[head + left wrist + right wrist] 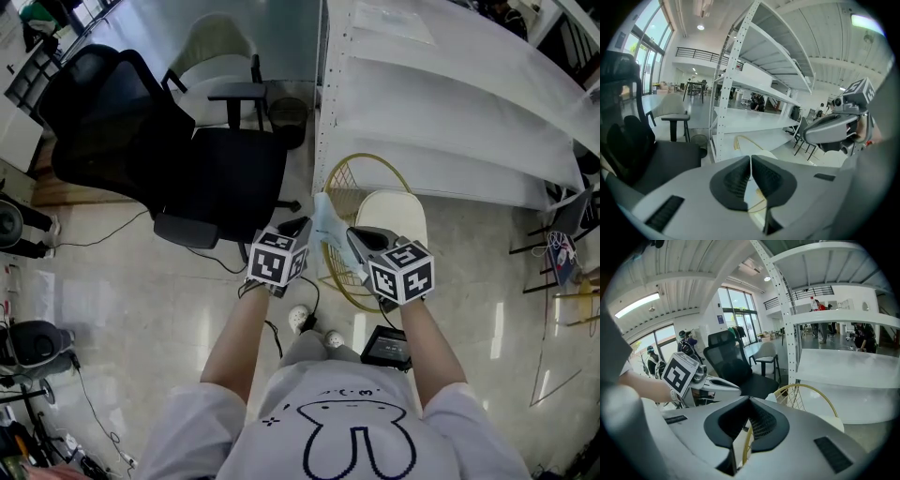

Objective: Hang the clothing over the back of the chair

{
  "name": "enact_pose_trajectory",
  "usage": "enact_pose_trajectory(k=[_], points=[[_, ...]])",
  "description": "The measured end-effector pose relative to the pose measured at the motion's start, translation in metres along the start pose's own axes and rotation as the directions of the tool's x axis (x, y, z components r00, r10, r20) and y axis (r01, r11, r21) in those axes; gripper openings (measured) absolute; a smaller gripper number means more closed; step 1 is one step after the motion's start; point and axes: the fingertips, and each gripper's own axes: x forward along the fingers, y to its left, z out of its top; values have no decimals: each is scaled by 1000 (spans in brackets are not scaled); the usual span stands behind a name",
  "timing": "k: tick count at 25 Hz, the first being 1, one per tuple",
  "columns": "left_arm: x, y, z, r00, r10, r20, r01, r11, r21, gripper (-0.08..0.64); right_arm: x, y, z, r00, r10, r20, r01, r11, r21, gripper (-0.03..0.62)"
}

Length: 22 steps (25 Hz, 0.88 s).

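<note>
Glossy pale floor, white perforated-metal shelving and a black padded office chair fill the hall. The left gripper and right gripper both have their jaws pinched tight on the thin pale-blue clothing. It is held up by the rounded gold-wire back of the cream-seated chair.

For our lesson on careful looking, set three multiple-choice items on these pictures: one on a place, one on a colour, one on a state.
1. The black mesh office chair stands:
A. left of the white metal shelving
B. on the shelving
C. behind the person

2. The round wire chair back is:
A. red
B. gold
C. blue

3. The left gripper and right gripper are:
A. wide open
B. shut on the pale thin clothing
C. lying on the floor

Key:
1 A, as the head view shows.
2 B, the wires are gold.
3 B, both pairs of jaws are together, with the cloth raised between the grippers.
</note>
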Motion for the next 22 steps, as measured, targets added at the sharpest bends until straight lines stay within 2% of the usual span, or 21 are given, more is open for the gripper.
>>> enact_pose_trajectory(k=[6, 15, 19, 22], points=[[-24, -35, 14, 998, 8, 69, -11, 999, 51, 26, -30, 16, 6, 998, 19, 53, -18, 1000, -24, -11], [-52, -94, 43, 983, -4, 183, -18, 993, 118, 28, -69, 30, 13, 987, 42, 154, -36, 999, -36, -11], [-62, -116, 49, 976, -10, 219, -23, 989, 147, 28, -85, 34, 15, 980, 28, 195, -19, 999, -47, -11], [-71, -131, 54, 971, -10, 240, -32, 985, 170, 28, -100, 36, 20, 973, -10, 231, 26, 998, -63, -11]])
